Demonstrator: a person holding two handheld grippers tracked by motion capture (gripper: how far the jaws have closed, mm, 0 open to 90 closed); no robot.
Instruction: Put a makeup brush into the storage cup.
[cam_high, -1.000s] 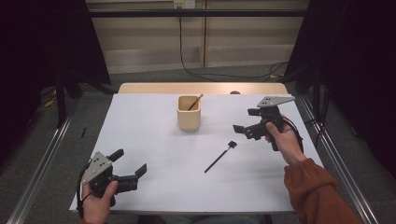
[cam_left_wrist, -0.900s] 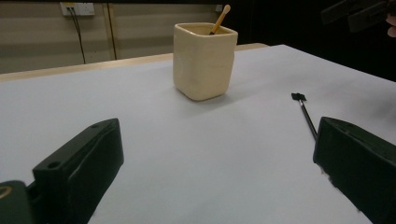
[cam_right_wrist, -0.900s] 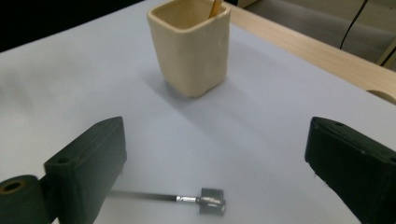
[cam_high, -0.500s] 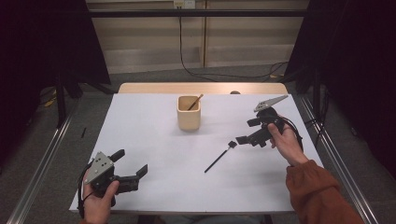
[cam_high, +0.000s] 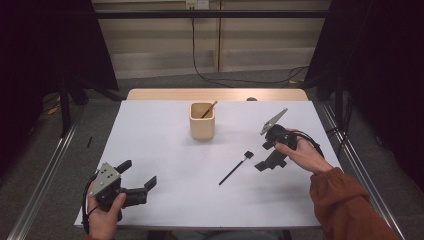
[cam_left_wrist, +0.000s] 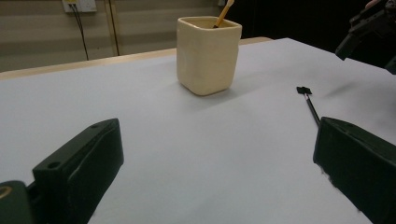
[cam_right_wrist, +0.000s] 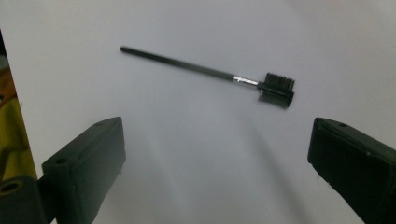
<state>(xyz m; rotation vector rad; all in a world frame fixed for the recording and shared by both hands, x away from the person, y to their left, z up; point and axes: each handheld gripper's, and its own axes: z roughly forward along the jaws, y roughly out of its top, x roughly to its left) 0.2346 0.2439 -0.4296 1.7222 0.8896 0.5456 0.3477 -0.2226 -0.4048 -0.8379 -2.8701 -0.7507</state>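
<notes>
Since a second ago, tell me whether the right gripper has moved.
Yes. The right gripper has dropped toward the black brush, farther from the cup.

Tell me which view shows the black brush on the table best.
The right gripper view: the brush lies whole and close, bristle head and handle sharp, between the open right claw. The high view shows it small beside that claw; the left gripper view shows it far off, partly cut by a jaw.

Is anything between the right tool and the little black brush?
No, just bare white table between the right tool and the brush, seen in the right gripper view.
</notes>
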